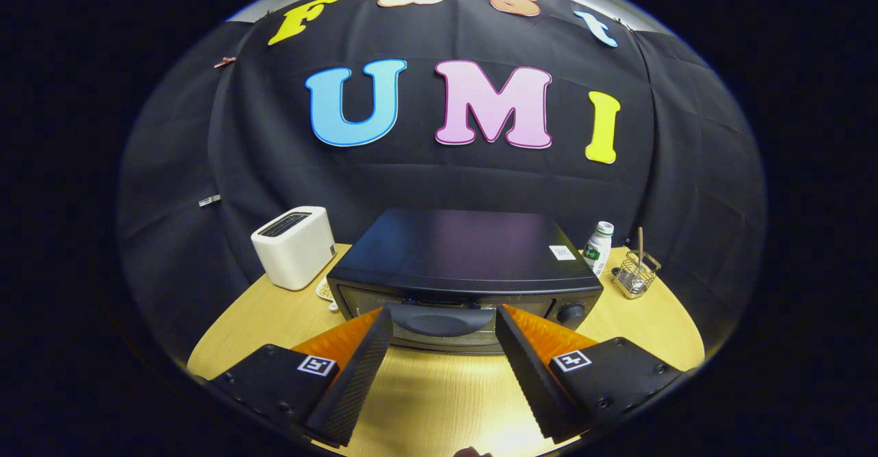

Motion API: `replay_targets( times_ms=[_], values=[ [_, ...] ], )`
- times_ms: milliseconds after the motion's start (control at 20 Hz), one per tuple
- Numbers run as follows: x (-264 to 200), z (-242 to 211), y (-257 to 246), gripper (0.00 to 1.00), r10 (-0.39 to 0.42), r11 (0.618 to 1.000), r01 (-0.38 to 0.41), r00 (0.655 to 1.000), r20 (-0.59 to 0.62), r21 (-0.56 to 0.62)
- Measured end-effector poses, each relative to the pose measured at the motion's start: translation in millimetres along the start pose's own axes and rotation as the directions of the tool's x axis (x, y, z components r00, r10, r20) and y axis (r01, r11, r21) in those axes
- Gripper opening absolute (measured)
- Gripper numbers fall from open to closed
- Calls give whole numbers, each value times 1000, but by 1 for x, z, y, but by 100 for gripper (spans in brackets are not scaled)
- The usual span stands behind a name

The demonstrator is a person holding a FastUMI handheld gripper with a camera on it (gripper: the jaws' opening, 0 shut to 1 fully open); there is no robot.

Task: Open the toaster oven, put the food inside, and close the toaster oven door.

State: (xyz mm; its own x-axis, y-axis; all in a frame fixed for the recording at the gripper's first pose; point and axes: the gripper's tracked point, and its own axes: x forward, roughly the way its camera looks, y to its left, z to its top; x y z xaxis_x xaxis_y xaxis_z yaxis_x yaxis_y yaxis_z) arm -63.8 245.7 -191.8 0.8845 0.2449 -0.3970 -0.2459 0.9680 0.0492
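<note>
Black cloth hangs as the booth's wall behind a round, light wooden table, seen from the gripper view. On that table, straight ahead of the fingers, sits the toaster oven — a dark, low box with a flat top that carries a small white sticker near its right rear corner. Its door is closed, and the door handle, a broad curved bar along the upper front edge, lies right between the two fingertips. A round knob shows on the right end of the oven's front.

The gripper is spread wide: its fingers stand well apart, one at each end of the handle, and whether either actually touches it cannot be told. Nothing is clamped between them.

Left of the oven stands a white pop-up toaster with a slot in its top. Between the two appliances, at the oven's front left corner, a small pale item rests on the wood — too little of it shows to tell what it is. Right of the oven and towards the back stands a white bottle with a green label, and just beside that a small wire basket with a thin stick rising from it.
</note>
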Motion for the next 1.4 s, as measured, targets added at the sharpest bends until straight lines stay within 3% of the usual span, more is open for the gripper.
replay_targets(
  times_ms=[400,850,1400],
  values=[
    [-45,58,-53,98,31,999,-32,990,136,4],
    [-92,139,-151,98,30,999,-19,948,317,-37],
    [-110,168,-252,97,-24,999,41,920,392,-33]
  ],
)
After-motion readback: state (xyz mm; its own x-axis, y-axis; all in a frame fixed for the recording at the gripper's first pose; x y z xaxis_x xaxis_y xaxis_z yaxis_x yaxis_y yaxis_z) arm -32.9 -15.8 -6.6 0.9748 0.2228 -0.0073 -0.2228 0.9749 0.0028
